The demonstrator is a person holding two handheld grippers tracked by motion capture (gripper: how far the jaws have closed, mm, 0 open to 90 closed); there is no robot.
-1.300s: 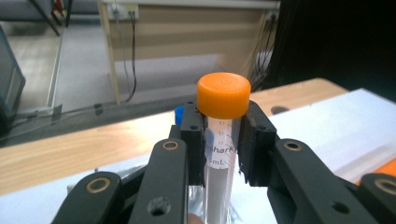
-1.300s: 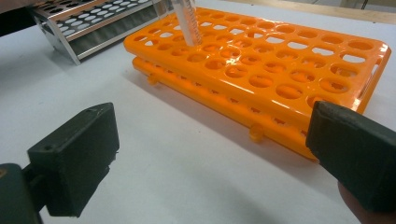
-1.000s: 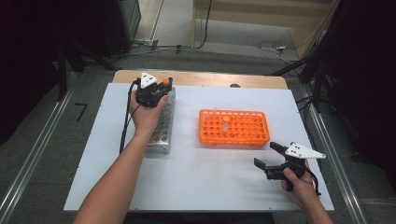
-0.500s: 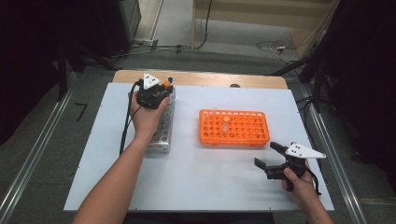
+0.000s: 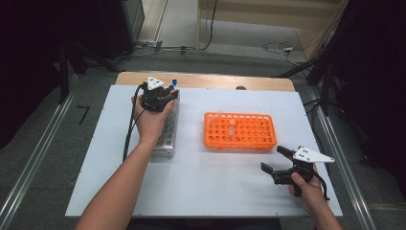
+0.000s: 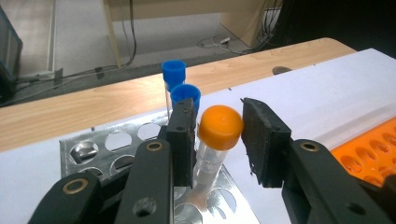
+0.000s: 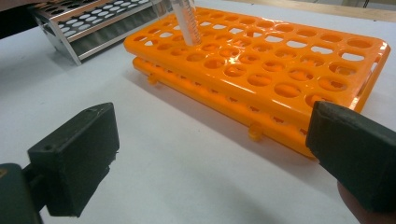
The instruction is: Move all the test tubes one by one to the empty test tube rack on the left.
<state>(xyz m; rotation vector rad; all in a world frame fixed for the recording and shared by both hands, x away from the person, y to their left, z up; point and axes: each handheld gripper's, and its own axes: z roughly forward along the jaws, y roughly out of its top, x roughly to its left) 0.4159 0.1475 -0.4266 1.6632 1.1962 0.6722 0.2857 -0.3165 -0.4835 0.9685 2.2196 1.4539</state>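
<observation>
My left gripper (image 5: 162,97) hovers over the far end of a metal tube rack (image 5: 165,138). In the left gripper view its jaws (image 6: 217,122) flank an orange-capped tube (image 6: 219,128) that stands in the metal rack (image 6: 116,140); they have just been opening, and the pads look just clear of the cap. Two blue-capped tubes (image 6: 173,72) stand behind it. An orange rack (image 5: 239,130) in the table's middle holds one orange-capped tube (image 5: 231,122). My right gripper (image 5: 272,158) rests open near the front right, aimed at the orange rack (image 7: 280,65), nothing between its pads.
The white tabletop (image 5: 206,191) has a wooden strip (image 5: 215,81) along its far edge. A clear tube (image 7: 187,21) rises from the orange rack's far side. The left gripper's cable (image 5: 130,127) trails beside the forearm. Dark floor and cables lie beyond the table.
None of the hands has shifted in the high view; both racks and tubes stay where they were.
</observation>
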